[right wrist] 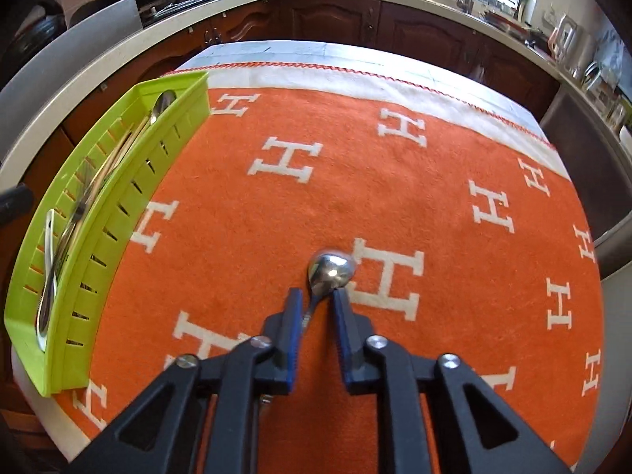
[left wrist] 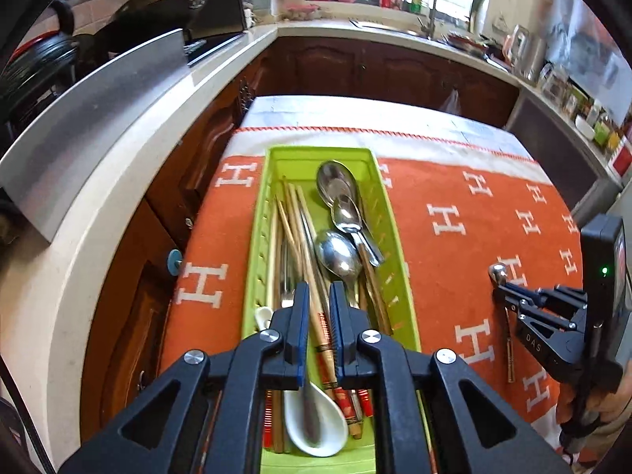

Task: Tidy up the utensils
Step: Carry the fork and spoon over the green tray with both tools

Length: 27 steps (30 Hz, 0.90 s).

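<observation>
A green slotted tray [left wrist: 399, 237] lies on the orange cloth and holds several metal spoons [left wrist: 339, 254], wooden chopsticks [left wrist: 294, 221] and a white ceramic spoon [left wrist: 316, 430]. My left gripper [left wrist: 316, 290] hovers over the tray's near half, its jaws a narrow gap apart with chopsticks showing between them; nothing is gripped. My right gripper [right wrist: 317, 296] sits low over the cloth, its jaws around the neck of a metal spoon [right wrist: 331, 270] with a gap still showing. The tray also shows at the left of the right wrist view [right wrist: 118, 205]. The right gripper also shows in the left wrist view [left wrist: 509, 292].
The orange cloth with white H marks [right wrist: 355, 177] covers a small table. Wooden cabinets [left wrist: 379, 67] and a pale countertop [left wrist: 98, 181] ring the table. A wok [left wrist: 166, 0] sits on the stove at the far left; a sink and bottles stand by the window.
</observation>
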Available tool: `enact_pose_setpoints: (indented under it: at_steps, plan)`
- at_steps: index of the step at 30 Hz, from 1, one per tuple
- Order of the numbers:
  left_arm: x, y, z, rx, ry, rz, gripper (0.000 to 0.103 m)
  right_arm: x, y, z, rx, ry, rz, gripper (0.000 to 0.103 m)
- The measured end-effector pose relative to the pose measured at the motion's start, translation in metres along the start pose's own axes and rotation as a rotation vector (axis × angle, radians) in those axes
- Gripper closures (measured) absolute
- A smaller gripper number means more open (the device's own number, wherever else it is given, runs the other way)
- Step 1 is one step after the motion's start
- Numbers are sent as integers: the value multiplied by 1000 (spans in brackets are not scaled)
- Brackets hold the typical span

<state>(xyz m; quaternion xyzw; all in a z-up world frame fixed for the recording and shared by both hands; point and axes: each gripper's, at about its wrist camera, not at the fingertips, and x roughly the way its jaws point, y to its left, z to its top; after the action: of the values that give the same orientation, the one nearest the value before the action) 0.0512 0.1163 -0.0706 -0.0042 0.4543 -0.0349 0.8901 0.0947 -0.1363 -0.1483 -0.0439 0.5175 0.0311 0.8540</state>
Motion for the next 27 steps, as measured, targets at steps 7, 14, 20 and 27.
enact_pose_setpoints:
  at_steps: [7,14,20,27]
  plan:
    - [-11,21,-2,-63,-28,24,78,-13,-7,9,77,2,63,100]
    - [-27,34,-1,-100,-76,106,36,-64,19,30,73,-76,261,101]
    - [-32,41,5,-125,-95,175,32,-88,66,52,13,-76,455,101]
    - [-34,50,5,-150,-85,205,21,-82,109,71,-40,-57,489,101]
